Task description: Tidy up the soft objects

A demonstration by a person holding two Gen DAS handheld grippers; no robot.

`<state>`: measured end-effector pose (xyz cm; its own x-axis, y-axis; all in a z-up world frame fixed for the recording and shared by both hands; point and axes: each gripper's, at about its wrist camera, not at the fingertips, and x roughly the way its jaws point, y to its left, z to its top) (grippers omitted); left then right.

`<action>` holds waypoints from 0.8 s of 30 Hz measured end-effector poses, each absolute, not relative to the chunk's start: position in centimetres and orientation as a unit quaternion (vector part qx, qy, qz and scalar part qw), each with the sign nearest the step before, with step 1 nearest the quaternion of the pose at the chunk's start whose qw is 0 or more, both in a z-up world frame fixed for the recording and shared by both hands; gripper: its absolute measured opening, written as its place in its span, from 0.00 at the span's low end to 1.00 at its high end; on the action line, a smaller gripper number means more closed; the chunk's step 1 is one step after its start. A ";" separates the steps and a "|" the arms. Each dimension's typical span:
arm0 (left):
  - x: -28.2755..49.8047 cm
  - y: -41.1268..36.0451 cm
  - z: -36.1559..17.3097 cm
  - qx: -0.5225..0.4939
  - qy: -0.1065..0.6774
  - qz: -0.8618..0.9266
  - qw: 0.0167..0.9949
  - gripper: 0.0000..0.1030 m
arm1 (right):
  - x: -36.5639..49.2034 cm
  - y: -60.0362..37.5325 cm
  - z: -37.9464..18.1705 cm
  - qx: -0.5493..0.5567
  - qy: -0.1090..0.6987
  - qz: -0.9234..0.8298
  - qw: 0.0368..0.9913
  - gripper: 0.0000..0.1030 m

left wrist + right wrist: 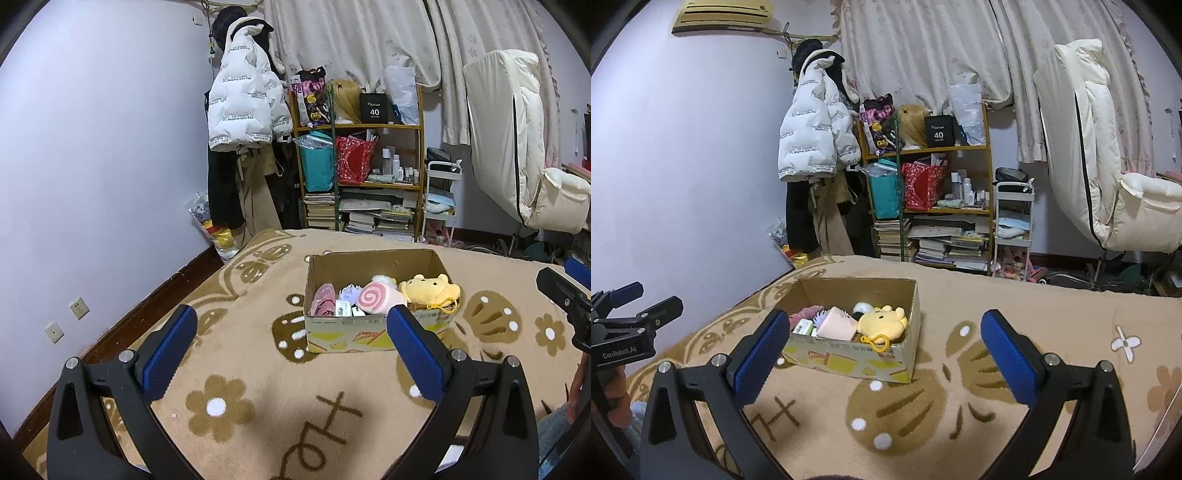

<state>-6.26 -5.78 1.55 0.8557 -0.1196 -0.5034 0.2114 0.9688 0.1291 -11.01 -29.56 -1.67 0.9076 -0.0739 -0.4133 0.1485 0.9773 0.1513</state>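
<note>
Room: bedroom with lilac walls; a tan blanket [258, 387] with brown flower and shell patterns covers the bed under both grippers.
Left gripper [291, 350]: fingers spread wide apart, nothing between the blue pads, hovering over the blanket.
Right gripper [884, 354]: fingers likewise wide apart and empty, above the blanket; in the left wrist view it shows only at the far right edge.
Cardboard box [373, 332]: open-topped, sitting on the blanket just ahead of the left gripper, its near wall partly behind the right-hand pad; from the right gripper it lies ahead and to the left.
Yellow bear plush [430, 290]: in the box's right end, leaning on the rim, with a yellow cord [441, 306] hanging over the near wall.
Pink swirl plush [376, 299]: in the box just left of the bear, touching it.
Pink fabric [323, 299]: at the box's left end, beside small white items too small to identify.
Shelf [362, 173]: against the far wall beyond the bed, stacked with books, bags and bottles.
White puffer jacket [240, 103]: hanging left of the shelf.
Cream chair [1108, 166]: far right, before pale curtains [369, 40].
Air conditioner [724, 14]: high on the wall, upper left in the right wrist view.
</note>
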 end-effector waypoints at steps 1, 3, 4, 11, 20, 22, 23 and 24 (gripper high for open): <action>-6.2 -5.9 1.4 0.091 0.256 -0.087 0.958 0.99 | -11.0 -29.6 -1.8 0.092 0.209 -0.058 0.972 1.00; -6.0 -6.1 1.2 0.093 0.258 -0.088 0.957 0.99 | -10.8 -29.7 -2.0 0.092 0.212 -0.061 0.971 1.00; -5.9 -6.2 1.0 0.096 0.259 -0.088 0.957 0.99 | -10.7 -29.7 -2.1 0.092 0.214 -0.062 0.971 1.00; -4.9 -7.1 0.1 0.111 0.265 -0.086 0.954 0.99 | -10.1 -29.9 -2.9 0.095 0.225 -0.067 0.967 1.00; -4.1 -7.3 -0.7 0.109 0.271 -0.078 0.953 0.99 | -9.6 -30.5 -3.7 0.106 0.236 -0.074 0.963 1.00; -3.9 -7.3 -0.7 0.107 0.273 -0.077 0.953 0.99 | -9.5 -30.6 -3.7 0.108 0.238 -0.075 0.962 1.00; -3.9 -7.3 -0.8 0.107 0.275 -0.079 0.952 0.99 | -9.5 -30.6 -3.8 0.109 0.239 -0.075 0.962 1.00; -3.8 -7.3 -0.8 0.105 0.276 -0.080 0.952 0.99 | -9.5 -30.7 -3.8 0.109 0.239 -0.076 0.962 1.00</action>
